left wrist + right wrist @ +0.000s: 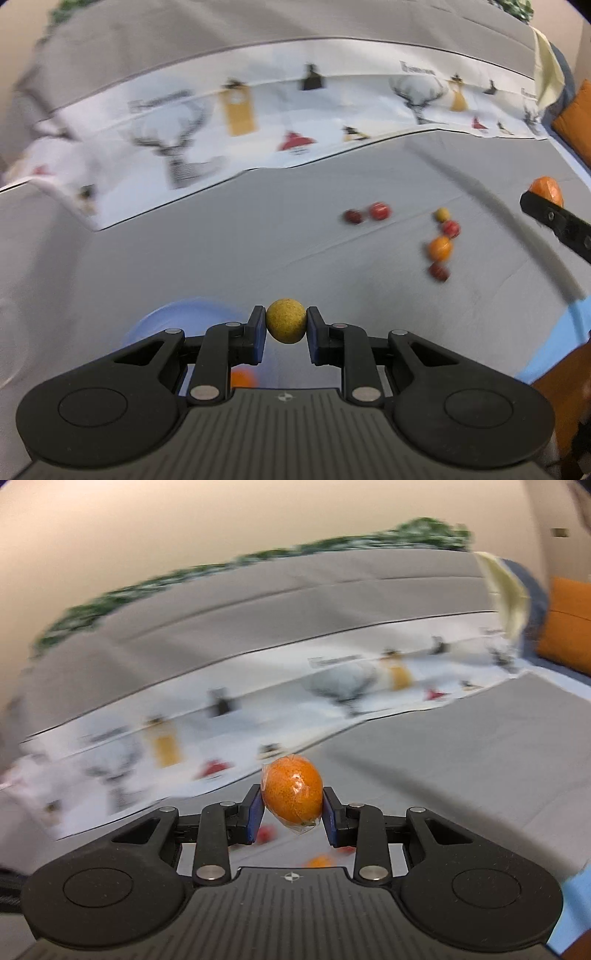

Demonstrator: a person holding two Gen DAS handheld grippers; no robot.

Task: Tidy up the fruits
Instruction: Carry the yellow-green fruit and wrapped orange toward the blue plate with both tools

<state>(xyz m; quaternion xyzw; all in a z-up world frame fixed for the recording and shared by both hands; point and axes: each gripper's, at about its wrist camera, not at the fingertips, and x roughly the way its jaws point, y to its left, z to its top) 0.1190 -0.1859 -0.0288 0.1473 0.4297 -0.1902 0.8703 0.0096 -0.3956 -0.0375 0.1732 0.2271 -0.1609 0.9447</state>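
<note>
Left gripper (286, 326): clenched on a yellow ball fruit (286, 321), pads pressing its two sides, fruit lifted clear of the grey bed (221, 258)
Right gripper (292, 801): grasping a wrapped orange (292, 790) across its short axis, long axis tilted toward 1 o'clock; a twist of clear film hangs below at 6 o'clock
Yellow fruit, handling: looks light, firm and matt, with a speckled skin that should not slip; round, so it could roll out if the pads sit off its widest line
Orange, handling: light, slightly soft; the film is likely slick, so hold at the belly and squeeze gently
Loose fruits (439, 240): in the left wrist view, at about 2 o'clock from the held ball and well apart from it; two red ones side by side, then a yellow, a red, an orange and a red in a near-touching string
Bowl (177, 321): pale blue, at 8 o'clock just beyond the left fingers, partly hidden; an orange shape under the gripper may lie in it, blur makes that unsure
Other gripper in left view: right fingertip with its orange at 3 o'clock, far edge
Judged step: both fruits carried, next likely a drop into a container
</note>
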